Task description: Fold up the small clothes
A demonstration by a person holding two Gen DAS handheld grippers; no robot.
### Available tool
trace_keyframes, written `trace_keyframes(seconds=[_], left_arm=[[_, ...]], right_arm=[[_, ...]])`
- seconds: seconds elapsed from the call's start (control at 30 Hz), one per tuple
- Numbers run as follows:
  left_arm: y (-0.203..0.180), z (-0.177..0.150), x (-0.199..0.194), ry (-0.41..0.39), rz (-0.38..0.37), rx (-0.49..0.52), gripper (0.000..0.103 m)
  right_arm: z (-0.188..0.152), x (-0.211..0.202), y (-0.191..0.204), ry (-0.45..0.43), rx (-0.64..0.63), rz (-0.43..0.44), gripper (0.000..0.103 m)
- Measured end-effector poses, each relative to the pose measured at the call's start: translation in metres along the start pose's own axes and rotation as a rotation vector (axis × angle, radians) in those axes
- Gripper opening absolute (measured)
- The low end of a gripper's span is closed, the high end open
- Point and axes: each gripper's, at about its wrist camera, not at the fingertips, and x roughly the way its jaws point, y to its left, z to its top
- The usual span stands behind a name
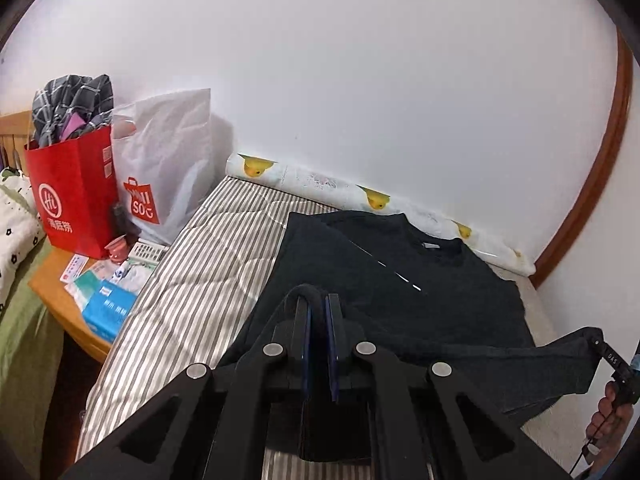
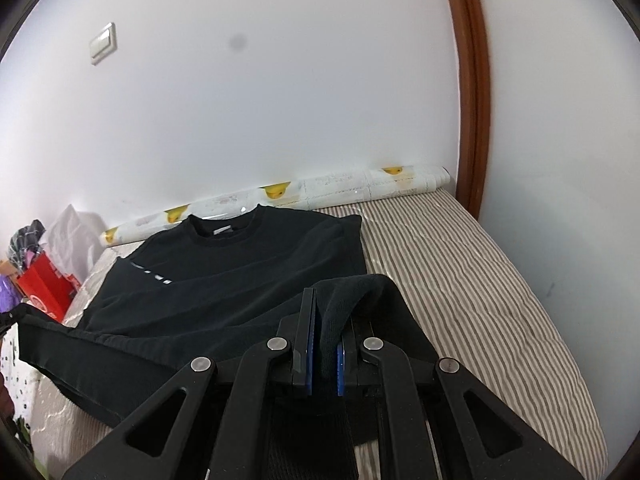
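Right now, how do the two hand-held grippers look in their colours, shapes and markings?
Both are matte black. The left gripper and the right gripper each have two flat, straight fingers with blue pads on the inner faces, driven by angled link arms with triangular cut-outs and round silver pivot pins. Seen from the left camera, the right one bears small white letters.

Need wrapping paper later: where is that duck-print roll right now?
The duck-print roll lies along the foot of the white wall at the striped mattress's far edge, just behind the black sweatshirt's collar.
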Motion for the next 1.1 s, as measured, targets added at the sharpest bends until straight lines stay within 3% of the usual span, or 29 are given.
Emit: trace_keyframes(seconds=[0.23,0.5,0.8,0.87,0.9,0.93,0.97,1.03,1.1], left_arm=[[0.003,0.013,0.050,0.051,0.031,0.008,0.007],[0.006,0.007,0.093,0.128,0.075,0.026,0.007],[-0.002,0.003,0.098,0.166,0.102,0.086,0.013],[-0.005,0.001,0.093,0.169,0.106,0.110,0.023],[-0.007,-0.001,0.089,0.168,0.107,0.120,0.027],[-0.007,-0.002,0.085,0.166,0.110,0.124,0.033],[-0.007,-0.004,0.080,0.161,0.107,0.127,0.037],[-0.005,-0.008,0.069,0.157,0.093,0.125,0.047],[-0.004,-0.013,0.059,0.154,0.083,0.124,0.051]], right_arm=[[0.009,0.046,0.003,0.024,-0.011,-0.017,0.008],[0.004,0.104,0.011,0.103,-0.044,-0.067,0.008],[-0.007,0.126,0.010,0.179,-0.059,-0.108,0.010],[-0.009,0.118,0.012,0.180,-0.067,-0.114,0.015],[-0.009,0.113,0.012,0.181,-0.068,-0.122,0.024],[-0.010,0.107,0.012,0.191,-0.064,-0.140,0.041],[-0.011,0.100,0.010,0.196,-0.057,-0.152,0.047],[-0.015,0.085,0.006,0.178,-0.045,-0.152,0.050],[-0.021,0.072,0.003,0.184,-0.046,-0.157,0.051]])
